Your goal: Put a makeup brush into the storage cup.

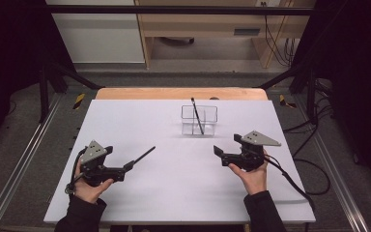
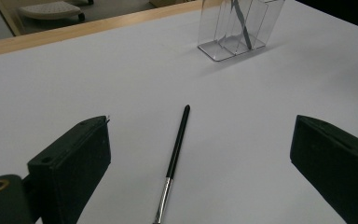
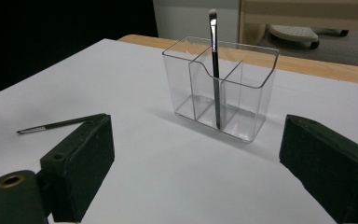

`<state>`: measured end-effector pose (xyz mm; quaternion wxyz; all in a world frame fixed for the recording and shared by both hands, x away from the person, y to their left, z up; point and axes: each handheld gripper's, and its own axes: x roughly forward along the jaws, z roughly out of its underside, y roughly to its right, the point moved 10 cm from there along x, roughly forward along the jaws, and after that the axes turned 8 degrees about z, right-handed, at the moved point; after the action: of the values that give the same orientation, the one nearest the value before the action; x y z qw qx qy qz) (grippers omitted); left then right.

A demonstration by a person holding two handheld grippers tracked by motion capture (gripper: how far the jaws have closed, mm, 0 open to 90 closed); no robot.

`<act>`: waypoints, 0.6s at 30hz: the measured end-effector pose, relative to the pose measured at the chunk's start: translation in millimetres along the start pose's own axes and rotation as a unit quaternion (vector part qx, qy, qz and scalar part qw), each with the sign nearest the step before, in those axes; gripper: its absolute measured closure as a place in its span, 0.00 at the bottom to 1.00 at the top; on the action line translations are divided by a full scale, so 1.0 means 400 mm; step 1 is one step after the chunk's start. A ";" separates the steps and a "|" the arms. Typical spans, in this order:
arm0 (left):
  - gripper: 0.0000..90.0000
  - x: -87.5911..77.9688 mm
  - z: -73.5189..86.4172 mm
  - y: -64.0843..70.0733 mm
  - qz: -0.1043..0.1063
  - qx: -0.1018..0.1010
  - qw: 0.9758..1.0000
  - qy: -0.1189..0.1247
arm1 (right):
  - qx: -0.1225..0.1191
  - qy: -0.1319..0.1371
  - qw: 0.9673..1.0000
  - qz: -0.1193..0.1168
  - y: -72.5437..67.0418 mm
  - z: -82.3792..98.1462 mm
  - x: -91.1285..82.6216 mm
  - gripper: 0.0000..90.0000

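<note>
A clear plastic holder (image 1: 210, 115) with several compartments stands at the far middle of the white tabletop (image 1: 174, 193). One black brush (image 1: 196, 115) stands upright in it, bristles up. A second black brush (image 1: 144, 155) lies flat on the table, its silver end toward my left gripper (image 1: 128, 166). In the left gripper view that brush (image 2: 177, 147) lies between the wide-apart jaws of the left gripper (image 2: 200, 135), which is open. My right gripper (image 1: 218, 151) is open and holds nothing; in its view the holder (image 3: 247, 93) and its brush (image 3: 214, 70) stand just ahead, the lying brush (image 3: 56, 124) at left.
A wooden table edge (image 1: 181, 93) runs along the far side of the white top. Black frame posts (image 1: 43, 87) stand at both sides, and cables (image 1: 314, 159) trail over the floor at right. A wooden shelf unit (image 1: 203, 29) stands behind the table.
</note>
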<state>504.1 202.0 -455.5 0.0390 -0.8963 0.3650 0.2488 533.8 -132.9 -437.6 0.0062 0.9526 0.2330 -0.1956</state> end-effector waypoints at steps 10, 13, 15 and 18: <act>0.05 -0.001 -0.012 -0.006 0.000 0.004 1.000 -0.002 | -0.001 0.003 1.000 0.004 0.015 0.029 -0.052 0.10; 0.05 0.005 -0.019 -0.008 0.001 0.007 1.000 -0.007 | 0.001 0.003 1.000 0.004 0.018 0.036 -0.061 0.10; 0.05 0.009 -0.023 -0.009 0.000 0.011 1.000 -0.013 | 0.000 0.002 1.000 0.006 0.018 0.039 -0.063 0.09; 0.05 0.017 -0.030 -0.013 0.000 0.015 1.000 -0.022 | -0.006 -0.001 1.000 0.008 0.017 0.043 -0.063 0.09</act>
<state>516.6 198.6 -448.7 0.0603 -0.8900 0.3678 0.2628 510.2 -152.0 -444.5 0.0133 0.9541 0.2268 -0.1949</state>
